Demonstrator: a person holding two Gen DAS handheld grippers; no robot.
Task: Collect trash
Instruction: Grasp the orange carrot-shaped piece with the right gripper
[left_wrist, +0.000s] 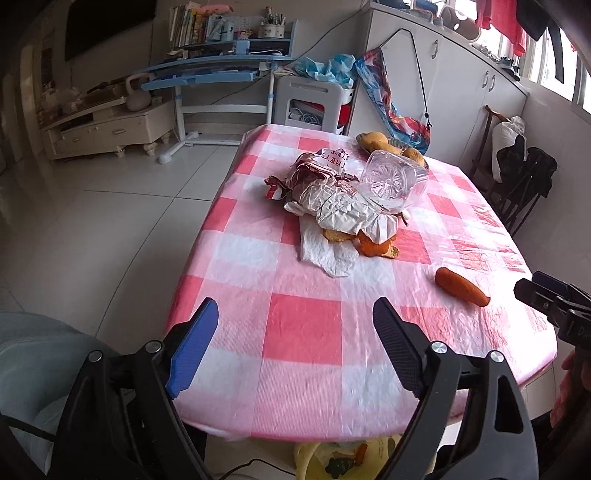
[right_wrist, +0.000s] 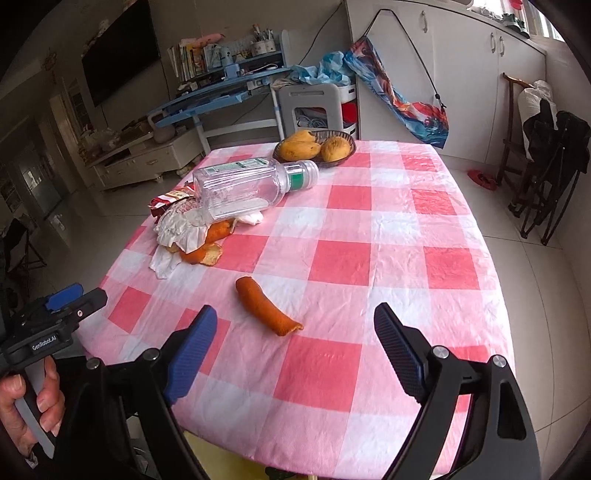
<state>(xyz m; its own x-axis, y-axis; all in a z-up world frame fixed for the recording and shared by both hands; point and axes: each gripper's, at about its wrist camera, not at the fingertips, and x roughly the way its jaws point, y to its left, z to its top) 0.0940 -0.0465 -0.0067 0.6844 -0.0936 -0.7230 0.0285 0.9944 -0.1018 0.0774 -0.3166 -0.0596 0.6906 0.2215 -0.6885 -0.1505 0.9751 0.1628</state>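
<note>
I am holding both sets of jaws wide apart with nothing between them – the left gripper (left_wrist: 295, 325) and the right gripper (right_wrist: 295, 332) are both hovering over the near edge of the table (right_wrist: 406, 229). Nearest the right gripper the carrot piece (right_wrist: 266, 307) is lying alone; beyond it the orange peel (right_wrist: 207, 254), crumpled paper (right_wrist: 181, 225) and a tipped clear bottle (right_wrist: 247, 184) are piling together. I am judging the carrot piece firm and light – best pinched across its middle. The bottle is looking slick and springy, the paper soft
</note>
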